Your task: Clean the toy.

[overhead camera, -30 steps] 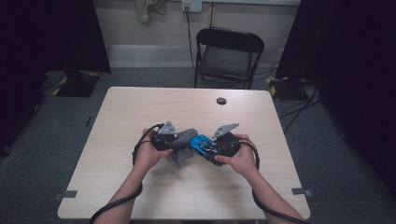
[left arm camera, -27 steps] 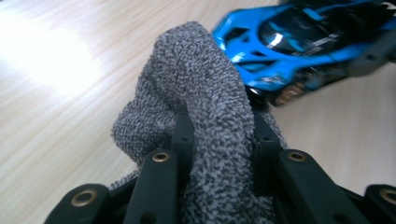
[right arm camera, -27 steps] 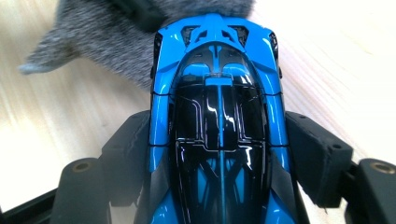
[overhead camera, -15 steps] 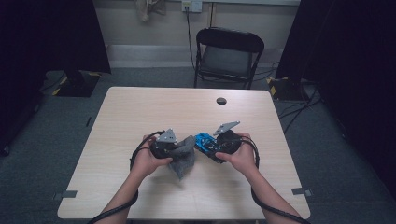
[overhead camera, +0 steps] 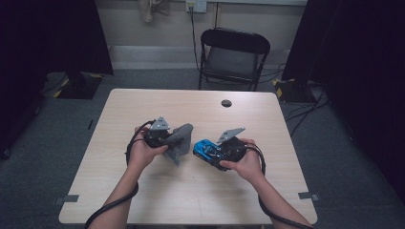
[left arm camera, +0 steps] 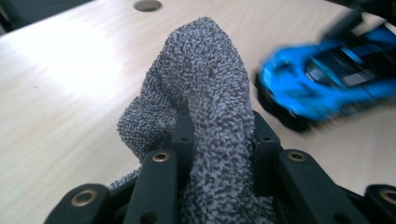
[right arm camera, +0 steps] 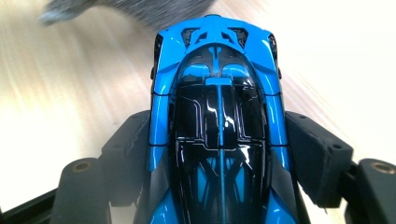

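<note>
Two grippers are working close together above the middle of the table [overhead camera: 143, 102], each carrying one item. The left gripper [overhead camera: 168, 137] is clamping a grey terry cloth [left arm camera: 205, 93], with its jaws nearly shut on the fabric, which is bunching up between them and drooping past their tips. The right gripper [overhead camera: 217, 151] is holding a blue toy car [right arm camera: 217, 116] by its flanks, with the jaws standing wide against both sides of the body.

In the high view the cloth [overhead camera: 179, 140] is hanging just to the left of the car [overhead camera: 206, 149], near it but apart. The car's long axis is running along the right gripper's own line, one end pointing out toward the cloth. In the left gripper view the car [left arm camera: 327, 84] is lying ahead and to the right of the cloth, roughly side-on.

Judgement: the work in hand looks like wiping the car, so the coming move is depending on closing that sideways gap. The left gripper is the one placed to bring the cloth across to the car's near end.
</note>
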A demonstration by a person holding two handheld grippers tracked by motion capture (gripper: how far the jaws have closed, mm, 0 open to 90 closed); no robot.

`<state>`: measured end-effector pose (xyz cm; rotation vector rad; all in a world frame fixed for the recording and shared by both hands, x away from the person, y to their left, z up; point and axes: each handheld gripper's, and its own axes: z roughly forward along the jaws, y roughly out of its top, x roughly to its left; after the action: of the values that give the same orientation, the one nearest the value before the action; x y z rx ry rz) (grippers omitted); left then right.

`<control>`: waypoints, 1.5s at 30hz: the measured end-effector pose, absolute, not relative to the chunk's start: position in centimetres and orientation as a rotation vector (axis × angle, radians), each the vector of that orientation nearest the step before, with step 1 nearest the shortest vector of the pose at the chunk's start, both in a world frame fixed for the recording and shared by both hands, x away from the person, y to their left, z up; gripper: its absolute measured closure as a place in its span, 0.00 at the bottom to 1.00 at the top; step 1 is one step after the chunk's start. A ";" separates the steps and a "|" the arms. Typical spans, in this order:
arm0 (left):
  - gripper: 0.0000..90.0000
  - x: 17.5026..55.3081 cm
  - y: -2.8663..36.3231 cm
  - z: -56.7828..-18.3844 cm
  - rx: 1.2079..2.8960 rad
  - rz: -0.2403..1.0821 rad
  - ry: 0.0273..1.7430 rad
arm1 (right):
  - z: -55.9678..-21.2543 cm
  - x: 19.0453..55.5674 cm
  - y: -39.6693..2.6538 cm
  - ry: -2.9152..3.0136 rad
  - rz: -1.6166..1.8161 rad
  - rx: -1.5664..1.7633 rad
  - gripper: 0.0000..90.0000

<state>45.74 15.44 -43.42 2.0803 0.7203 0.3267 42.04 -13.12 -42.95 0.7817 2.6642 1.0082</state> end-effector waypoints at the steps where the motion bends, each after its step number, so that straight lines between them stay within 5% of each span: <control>1: 0.77 46.0 15.2 -43.4 2.078 0.333 0.728 | -42.9 41.9 -13.0 2.667 1.011 0.772 0.31; 14: 0.78 46.4 12.3 -43.7 2.015 0.224 0.723 | -43.1 41.8 -12.1 2.673 0.996 0.738 0.31; 32: 0.78 44.3 14.1 -44.6 2.009 0.081 0.696 | -43.3 42.9 -12.5 2.634 0.983 0.796 0.31; 45: 0.78 45.7 16.4 -45.1 1.937 0.202 0.897 | -42.8 42.0 -12.6 2.635 1.032 0.766 0.31</control>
<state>45.71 16.39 -45.11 1.9370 0.8971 0.2020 41.98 -12.60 -42.78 0.7662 2.6353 1.0321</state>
